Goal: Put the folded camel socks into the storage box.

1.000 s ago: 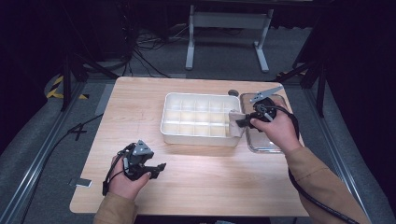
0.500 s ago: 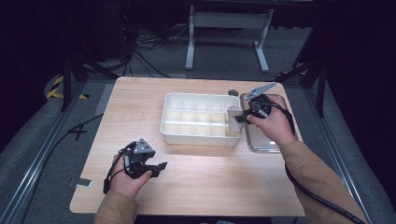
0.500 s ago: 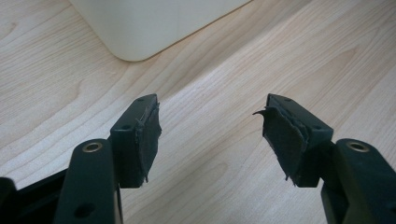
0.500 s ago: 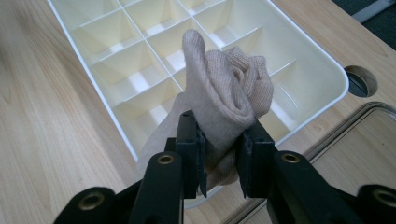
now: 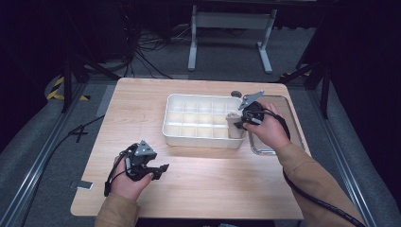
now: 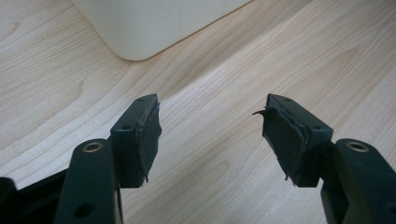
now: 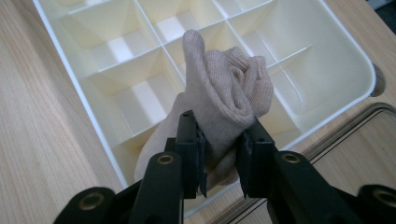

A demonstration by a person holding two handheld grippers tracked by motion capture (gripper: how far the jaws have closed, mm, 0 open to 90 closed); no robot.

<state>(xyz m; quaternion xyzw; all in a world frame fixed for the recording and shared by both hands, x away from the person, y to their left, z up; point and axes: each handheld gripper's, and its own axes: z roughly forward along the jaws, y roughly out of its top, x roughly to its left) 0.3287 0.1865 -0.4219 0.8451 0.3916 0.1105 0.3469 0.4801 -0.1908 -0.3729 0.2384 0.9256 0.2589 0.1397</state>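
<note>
Our right gripper [image 7: 219, 154] has its two black jaws clamped on a rolled beige knitted sock [image 7: 224, 102], which bulges up between and beyond the pads, its loose end poking above the roll. We hold that sock over the near right corner of the white plastic divided organiser tray [image 7: 359, 60], above the compartments at that end; from the high view the sock [image 5: 233, 124] sits just inside the tray's right wall [image 5: 203, 140], with the right gripper [image 5: 239, 124] reaching in from the right. Beside the tray on that side lies a clear shallow rectangular tray [image 5: 293, 118], partly covered by our right hand. Our left gripper [image 6: 210, 135] has its jaws standing well apart with nothing between them, only bare light wooden table [image 6: 224, 93] under the pads, and a rounded corner of the white tray [image 6: 140, 28] ahead. In the high view the left gripper [image 5: 161, 169] rests low near the table's front edge, well apart from the sock.
</note>
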